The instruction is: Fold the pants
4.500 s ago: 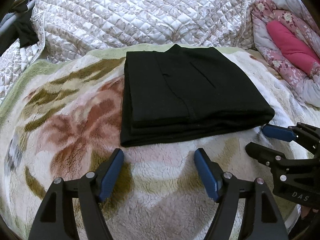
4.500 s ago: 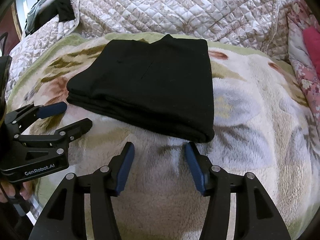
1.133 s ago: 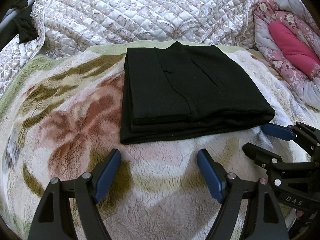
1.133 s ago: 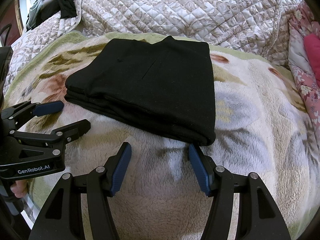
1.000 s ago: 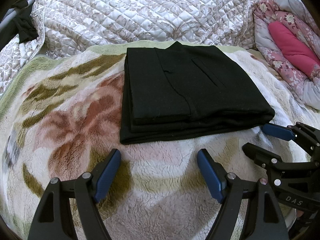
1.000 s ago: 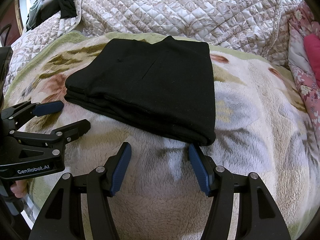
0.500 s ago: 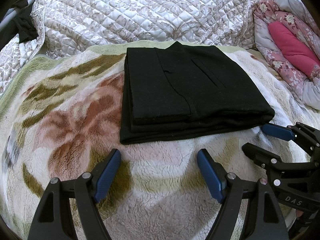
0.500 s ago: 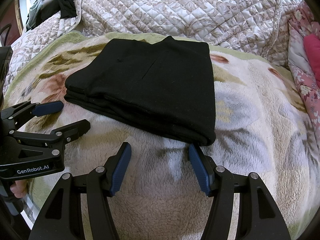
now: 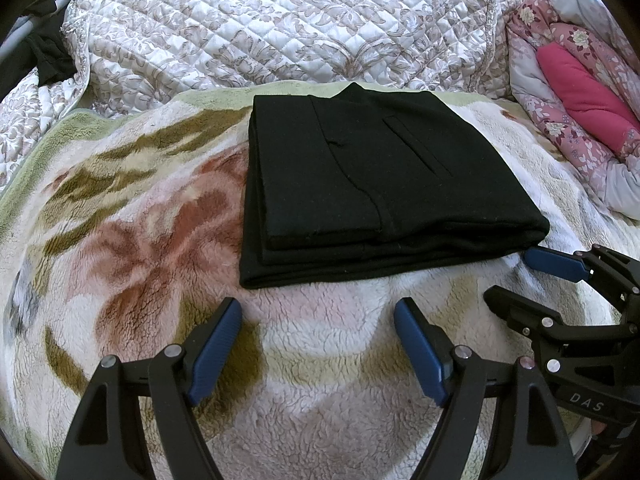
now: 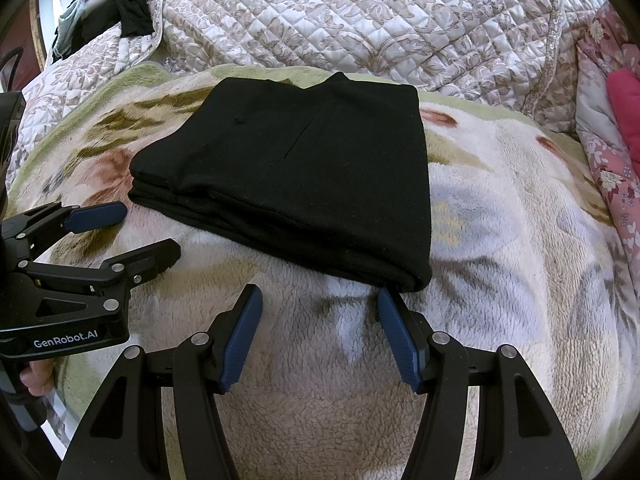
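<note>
Pants (image 9: 376, 184): matt black woven cloth, smooth. Blanket (image 9: 120, 240): fluffy, rough-piled fleece. Far quilt (image 9: 280, 28): stitched fabric with a satin sheen. Left gripper (image 9: 318, 336) and right gripper (image 10: 318, 320): matt black plastic, ribbed blue pads, bright metal screws.

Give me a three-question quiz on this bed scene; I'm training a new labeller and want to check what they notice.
1. True or false: the black pants lie folded in a flat stack on the fleece blanket.
2. What does the left hand-held gripper hold? A) the pants B) nothing C) the quilt
3. Fill in: beyond the pants lies a pale quilt; at the right edge of the left wrist view is a ____ pillow.

Key: 1 true. 2 B: its jaws stand open over the blanket, short of the pants, as do those of the right hand-held gripper. 3 pink.
</note>
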Available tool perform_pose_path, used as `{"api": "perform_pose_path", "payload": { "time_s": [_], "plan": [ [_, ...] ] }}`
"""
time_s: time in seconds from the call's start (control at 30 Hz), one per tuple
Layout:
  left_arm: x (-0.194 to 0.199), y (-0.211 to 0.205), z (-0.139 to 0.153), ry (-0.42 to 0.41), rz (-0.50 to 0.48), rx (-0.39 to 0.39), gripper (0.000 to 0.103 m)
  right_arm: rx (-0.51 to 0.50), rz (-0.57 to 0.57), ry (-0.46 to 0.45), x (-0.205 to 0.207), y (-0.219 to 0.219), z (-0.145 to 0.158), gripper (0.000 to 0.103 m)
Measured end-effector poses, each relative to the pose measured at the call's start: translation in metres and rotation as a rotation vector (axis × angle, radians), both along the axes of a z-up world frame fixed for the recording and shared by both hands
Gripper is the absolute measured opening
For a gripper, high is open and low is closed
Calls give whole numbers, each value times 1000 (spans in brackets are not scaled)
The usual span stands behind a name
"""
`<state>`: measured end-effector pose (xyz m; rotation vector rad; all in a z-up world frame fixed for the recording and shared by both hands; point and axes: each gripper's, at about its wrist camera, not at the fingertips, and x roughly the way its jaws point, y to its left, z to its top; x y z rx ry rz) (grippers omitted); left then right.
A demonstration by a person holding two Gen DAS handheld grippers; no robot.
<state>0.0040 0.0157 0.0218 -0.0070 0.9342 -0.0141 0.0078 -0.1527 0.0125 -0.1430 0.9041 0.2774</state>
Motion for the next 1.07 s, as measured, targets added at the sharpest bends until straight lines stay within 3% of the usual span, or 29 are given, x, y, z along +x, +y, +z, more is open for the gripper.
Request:
{"api": "perform_pose_path", "payload": {
  "time_s": [0.67, 1.07],
  "plan": [
    [0, 0, 0, 1, 2, 0, 81, 0, -1, -3, -2, 1, -1, 61],
    [0, 0, 0, 1, 1, 1, 81, 3, -4, -57, -4, 1, -4, 64]
  ]
}}
